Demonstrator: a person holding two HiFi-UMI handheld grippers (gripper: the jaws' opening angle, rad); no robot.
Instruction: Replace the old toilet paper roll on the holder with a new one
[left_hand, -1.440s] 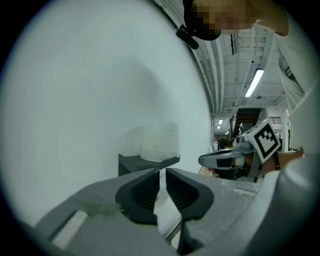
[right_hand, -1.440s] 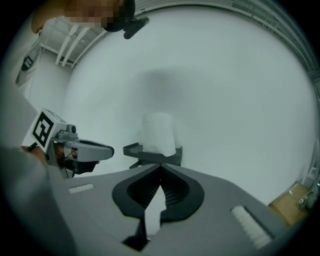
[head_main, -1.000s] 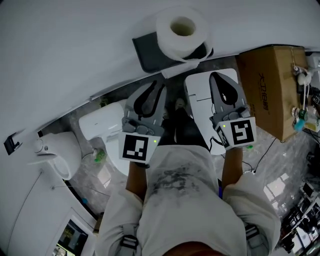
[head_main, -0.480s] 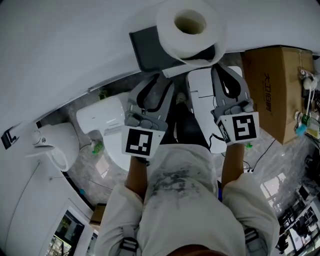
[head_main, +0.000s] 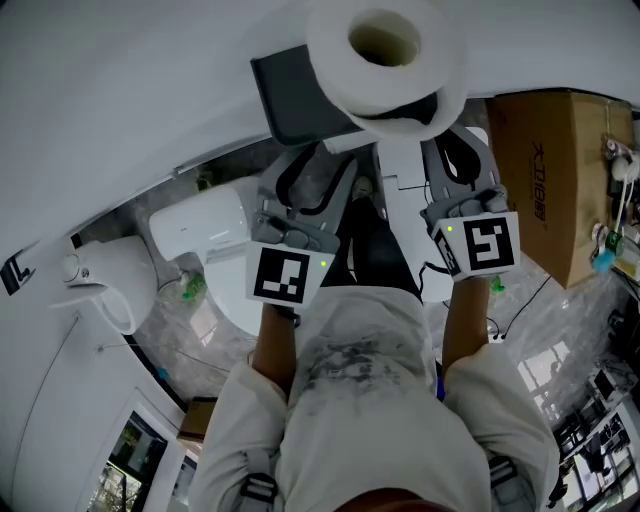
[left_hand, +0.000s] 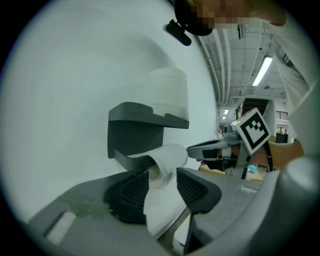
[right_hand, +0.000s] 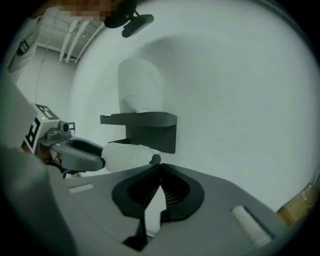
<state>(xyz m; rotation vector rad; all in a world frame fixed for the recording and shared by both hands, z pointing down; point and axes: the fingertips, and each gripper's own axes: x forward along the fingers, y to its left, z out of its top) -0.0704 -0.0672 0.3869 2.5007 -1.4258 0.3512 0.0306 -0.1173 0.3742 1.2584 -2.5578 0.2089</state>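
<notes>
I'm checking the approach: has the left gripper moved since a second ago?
Yes. The left gripper has closed in on the wall holder; its tongs have just been opening, with the old roll ahead between them, ungripped.

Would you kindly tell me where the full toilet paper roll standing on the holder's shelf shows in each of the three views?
Head view: the full roll is at top centre, seen from above with its core hole showing.
Left gripper view: upper centre, upright against the wall.
Right gripper view: upper left of centre, upright.
Shared landmark: the dark grey holder shelf directly under it in all three views.
</notes>
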